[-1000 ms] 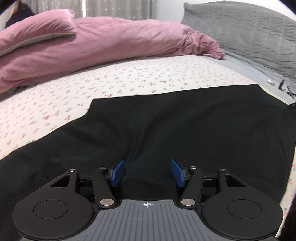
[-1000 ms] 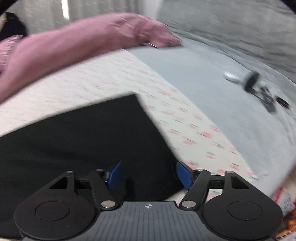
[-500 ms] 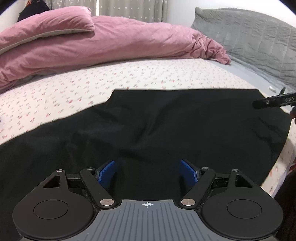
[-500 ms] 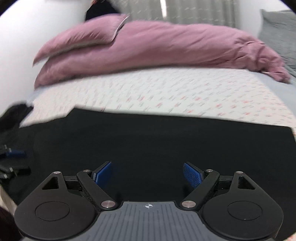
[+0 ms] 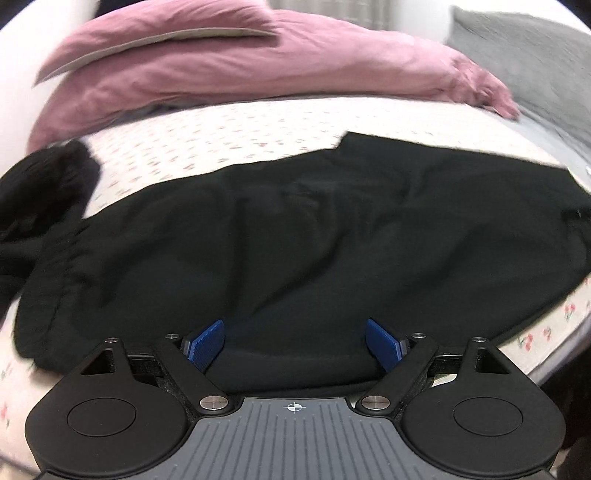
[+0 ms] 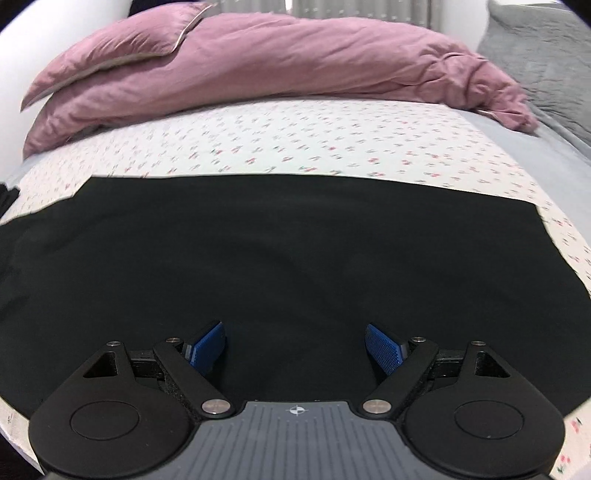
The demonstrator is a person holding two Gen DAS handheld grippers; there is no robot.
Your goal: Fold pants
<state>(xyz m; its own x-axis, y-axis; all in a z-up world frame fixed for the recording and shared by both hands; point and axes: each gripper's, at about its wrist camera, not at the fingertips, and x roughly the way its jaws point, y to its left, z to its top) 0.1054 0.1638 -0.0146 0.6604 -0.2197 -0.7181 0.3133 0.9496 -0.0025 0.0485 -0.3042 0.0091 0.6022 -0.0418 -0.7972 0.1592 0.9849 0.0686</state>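
Note:
Black pants point(image 5: 314, 240) lie spread across the flowered bed sheet, with the gathered waistband at the left in the left wrist view. The same pants point(image 6: 280, 266) fill the middle of the right wrist view, lying flat and smooth. My left gripper point(image 5: 294, 341) is open, with its blue pads low over the near edge of the pants and a fold of black cloth between them. My right gripper point(image 6: 294, 345) is open just above the flat black cloth and holds nothing.
A pink duvet point(image 6: 280, 59) and pillow point(image 5: 162, 33) lie along the far side of the bed. A grey quilted pillow point(image 5: 535, 55) is at the far right. A dark bundle of cloth point(image 5: 44, 184) sits at the left. The bed edge point(image 5: 554, 354) is at the near right.
Both grippers have swung to the left along the pants. The waistband and the dark bundle have come into the left wrist view. Both grippers stay open.

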